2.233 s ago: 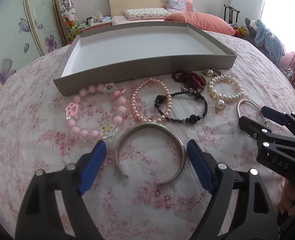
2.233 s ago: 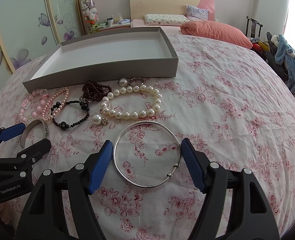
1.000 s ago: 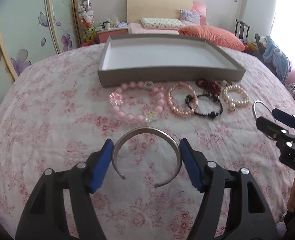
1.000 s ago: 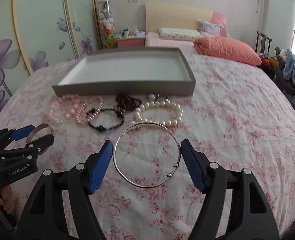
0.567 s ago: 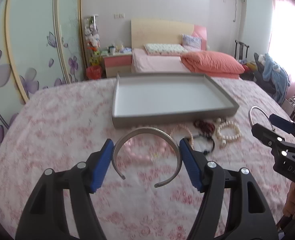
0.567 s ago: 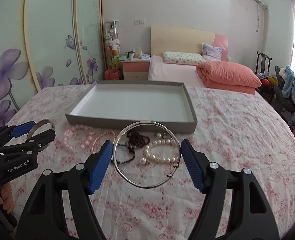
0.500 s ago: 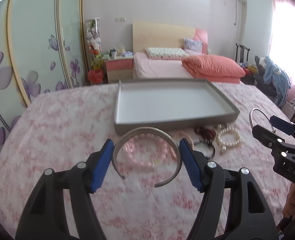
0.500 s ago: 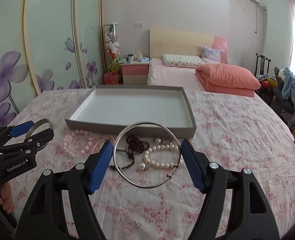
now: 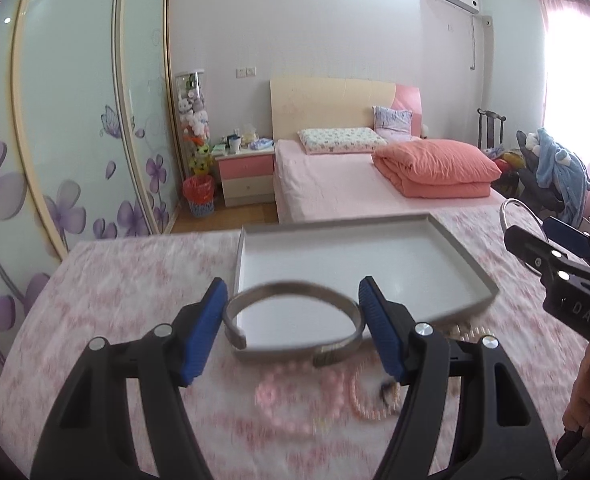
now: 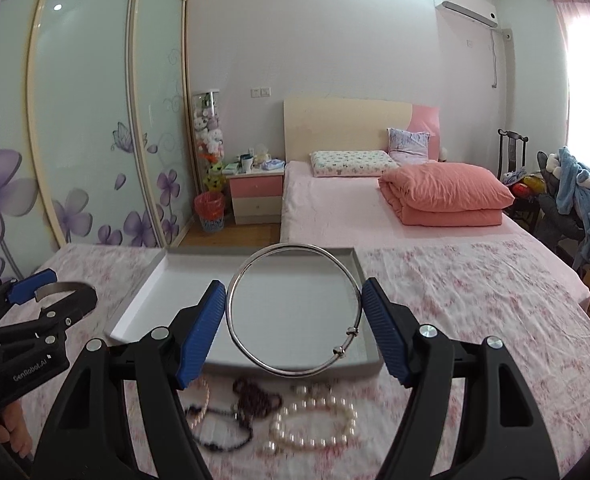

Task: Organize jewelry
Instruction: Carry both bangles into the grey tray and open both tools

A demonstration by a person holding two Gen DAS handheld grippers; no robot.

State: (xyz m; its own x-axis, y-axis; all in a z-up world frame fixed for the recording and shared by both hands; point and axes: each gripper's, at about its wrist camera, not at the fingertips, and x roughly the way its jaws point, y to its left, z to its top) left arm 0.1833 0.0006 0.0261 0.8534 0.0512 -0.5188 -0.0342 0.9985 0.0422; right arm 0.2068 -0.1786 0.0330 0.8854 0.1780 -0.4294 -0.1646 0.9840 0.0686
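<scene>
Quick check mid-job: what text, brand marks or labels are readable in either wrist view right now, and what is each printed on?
"GenRobot.AI": white print on the side of the left gripper, seen in the right wrist view.
"DAS": white letters on the body of the right gripper, seen in the left wrist view; more may be cut off.
Items on the nightstand: too small to read.
No other text shows.

metal, beads, card and cotton on the bed

the open cuff (image 9: pixel 291 320) looks like brushed, dull metal, the thin bangle (image 10: pixel 295 310) polished and mirror-bright. both sit between ribbed blue pads (image 10: pixel 203 328) on matt black plastic. the tray (image 10: pixel 255 308) seems grey card with a smooth matt white floor. pearl bracelet (image 10: pixel 315 424) glossy, dark bead strand (image 10: pixel 255 400) shiny. the floral sheet (image 10: pixel 475 280) is soft, creased cloth.
</scene>
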